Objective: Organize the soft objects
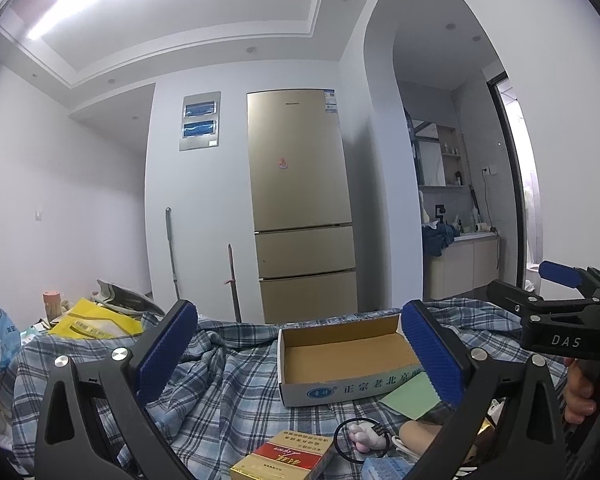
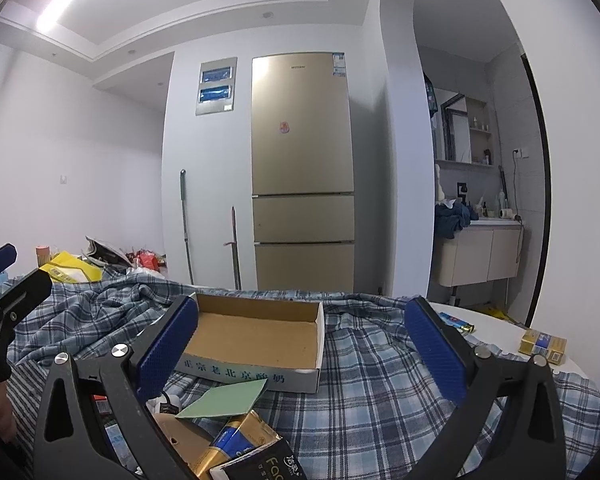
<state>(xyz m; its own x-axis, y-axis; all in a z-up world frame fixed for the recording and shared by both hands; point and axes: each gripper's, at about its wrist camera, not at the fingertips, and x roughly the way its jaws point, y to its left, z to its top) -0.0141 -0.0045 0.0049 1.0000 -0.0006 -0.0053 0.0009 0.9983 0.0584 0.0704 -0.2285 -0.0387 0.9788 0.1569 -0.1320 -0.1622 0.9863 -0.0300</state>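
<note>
Hovering wide-jawed, both grippers (image 1: 300,354) (image 2: 304,346) face cardboard box (image 2: 260,336).

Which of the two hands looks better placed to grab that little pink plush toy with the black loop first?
Probably the left. Its open tool has the pink plush toy just below and ahead. From the right tool, also open, only a white scrap shows, far left behind the finger, beside the green card.

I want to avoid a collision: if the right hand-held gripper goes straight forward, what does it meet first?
Probably the open cardboard box on the checked cloth; it lies just ahead, between the open fingers, though depth is unclear.
</note>
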